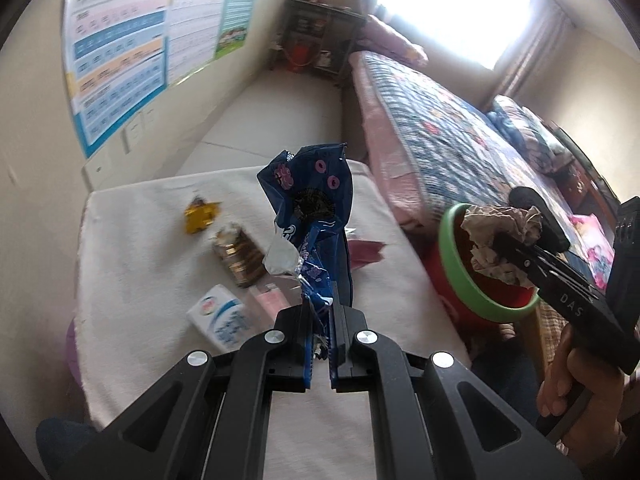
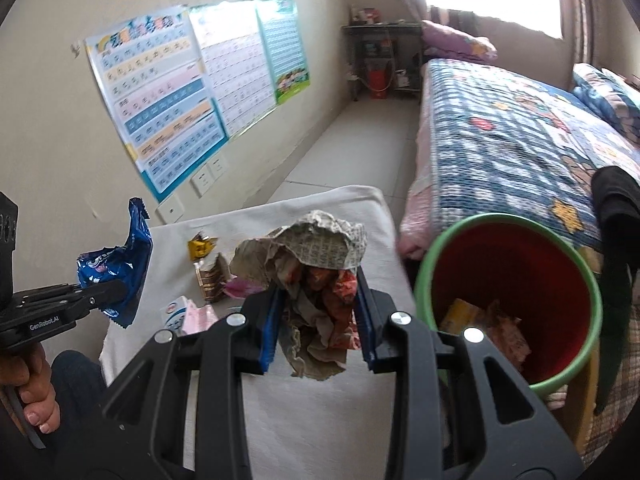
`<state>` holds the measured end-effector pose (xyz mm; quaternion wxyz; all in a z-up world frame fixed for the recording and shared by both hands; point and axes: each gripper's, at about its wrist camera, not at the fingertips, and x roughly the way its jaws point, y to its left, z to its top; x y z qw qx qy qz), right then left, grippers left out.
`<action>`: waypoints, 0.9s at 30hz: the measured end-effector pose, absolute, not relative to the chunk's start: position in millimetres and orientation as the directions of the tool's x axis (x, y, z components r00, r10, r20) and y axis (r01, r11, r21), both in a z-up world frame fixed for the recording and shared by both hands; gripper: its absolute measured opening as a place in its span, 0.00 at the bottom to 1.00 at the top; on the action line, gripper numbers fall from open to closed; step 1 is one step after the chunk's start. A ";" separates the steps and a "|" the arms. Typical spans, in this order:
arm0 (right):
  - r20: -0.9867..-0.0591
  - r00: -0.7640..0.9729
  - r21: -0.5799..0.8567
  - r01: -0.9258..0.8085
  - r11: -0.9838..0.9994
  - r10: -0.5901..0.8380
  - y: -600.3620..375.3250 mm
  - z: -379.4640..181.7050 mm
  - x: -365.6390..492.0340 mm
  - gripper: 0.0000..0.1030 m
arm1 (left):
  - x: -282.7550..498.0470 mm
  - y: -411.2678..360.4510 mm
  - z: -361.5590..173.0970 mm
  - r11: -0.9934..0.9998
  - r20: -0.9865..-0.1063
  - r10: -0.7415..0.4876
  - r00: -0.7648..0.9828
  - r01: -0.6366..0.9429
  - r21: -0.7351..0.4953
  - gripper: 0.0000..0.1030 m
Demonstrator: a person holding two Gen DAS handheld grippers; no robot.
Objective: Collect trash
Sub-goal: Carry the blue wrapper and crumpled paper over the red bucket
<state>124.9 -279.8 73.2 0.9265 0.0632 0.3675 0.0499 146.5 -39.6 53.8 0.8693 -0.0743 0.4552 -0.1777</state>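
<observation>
Two grips: left gripper (image 1: 320, 312) pinches a blue wrapper (image 1: 310, 204), right gripper (image 2: 318, 320) clamps seemingly crumpled newspaper (image 2: 312, 256).

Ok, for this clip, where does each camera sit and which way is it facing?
Left wrist: on the left gripper, facing along the table toward the far shelf; shows the blue wrapper it grips, plus the right gripper and hand.
Right wrist: on the right gripper, facing the same way; shows its crumpled paper, the left gripper and hand.
Shared: table, green-rimmed bin, bed.
</observation>
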 end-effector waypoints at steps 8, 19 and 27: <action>-0.657 0.751 0.156 0.049 0.987 0.067 -337.8 83.4 106.2 0.31 | 152.8 -105.1 66.1 0.890 -0.752 -0.441 0.489 0.346 -0.297 0.03; -0.651 0.758 0.159 0.188 0.969 -0.040 -419.5 83.2 88.3 0.31 | 156.4 -196.6 80.1 0.826 -0.741 -0.515 0.431 0.480 -0.295 0.03; -0.658 0.749 0.185 0.254 0.949 -0.073 -456.6 72.9 84.7 0.31 | 169.3 -245.6 83.7 0.788 -0.747 -0.546 0.380 0.536 -0.303 0.03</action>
